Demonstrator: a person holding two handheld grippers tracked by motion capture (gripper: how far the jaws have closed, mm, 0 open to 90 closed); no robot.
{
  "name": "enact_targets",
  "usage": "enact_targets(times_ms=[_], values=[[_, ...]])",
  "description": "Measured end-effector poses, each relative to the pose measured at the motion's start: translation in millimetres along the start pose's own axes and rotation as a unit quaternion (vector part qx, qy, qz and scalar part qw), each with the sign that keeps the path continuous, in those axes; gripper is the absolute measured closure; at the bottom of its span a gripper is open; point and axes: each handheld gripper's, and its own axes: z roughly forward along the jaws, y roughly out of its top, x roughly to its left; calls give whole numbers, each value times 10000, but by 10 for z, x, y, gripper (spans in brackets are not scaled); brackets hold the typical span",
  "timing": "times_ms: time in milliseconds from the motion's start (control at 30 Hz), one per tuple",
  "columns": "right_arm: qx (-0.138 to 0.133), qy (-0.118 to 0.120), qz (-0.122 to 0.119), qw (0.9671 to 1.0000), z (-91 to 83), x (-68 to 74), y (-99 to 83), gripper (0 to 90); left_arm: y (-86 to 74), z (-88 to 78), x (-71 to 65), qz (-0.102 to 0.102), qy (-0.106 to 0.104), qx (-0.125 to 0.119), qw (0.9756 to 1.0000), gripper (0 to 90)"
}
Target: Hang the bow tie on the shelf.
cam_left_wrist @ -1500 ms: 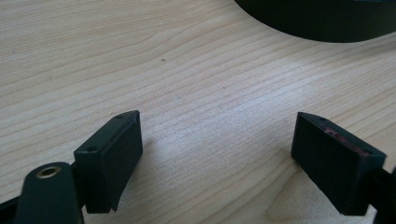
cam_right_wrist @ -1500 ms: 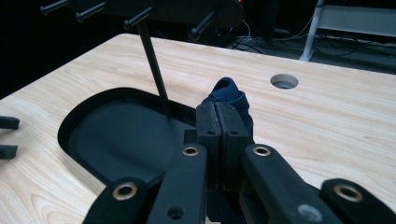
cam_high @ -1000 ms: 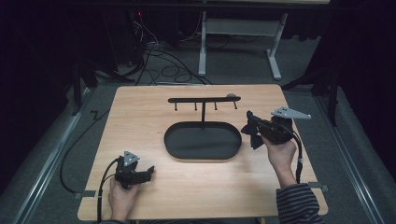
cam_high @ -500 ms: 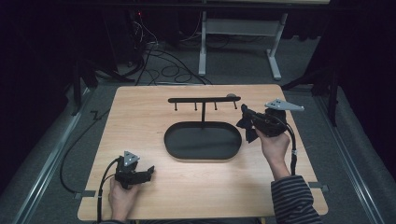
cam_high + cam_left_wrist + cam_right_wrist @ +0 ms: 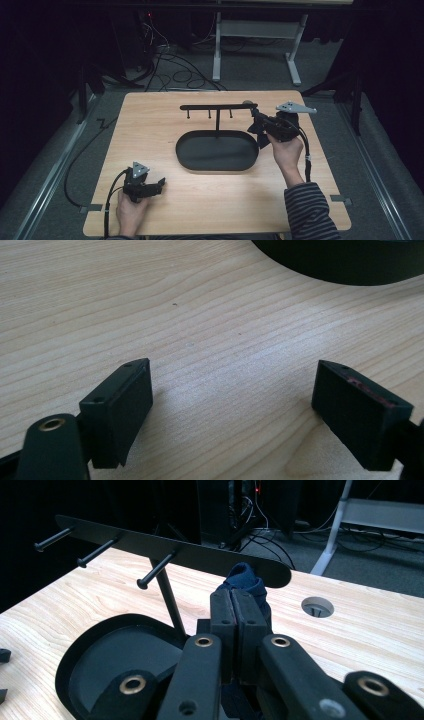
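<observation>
Jaws of the right gripper (image 5: 239,611) are clamped on a dark blue cloth (image 5: 245,582), just below the black metal peg rack's (image 5: 170,550) end; lift it over a peg carefully. Left gripper (image 5: 232,405) rests wide open, holding nothing.

Bench (image 5: 150,150): light wood w/ grain lines. Tray (image 5: 186,155) & peg rack (image 5: 215,106): matte black. Cloth (image 5: 245,582): dark navy. Both grippers' jaws black, brass-coloured rivets. Sleeve (image 5: 310,212): grey/dark stripes. Floor (image 5: 50,175): grey carpet.
</observation>
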Motion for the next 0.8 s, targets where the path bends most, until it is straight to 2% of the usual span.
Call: enact_targets(times_ms=[367,800], values=[[31,47,-18,10000,102,85,39,900,0,0,0,-1,0,-1,10000,170],[90,51,8,9999,189,123,54,899,0,0,0,0,1,0,10000,170]])
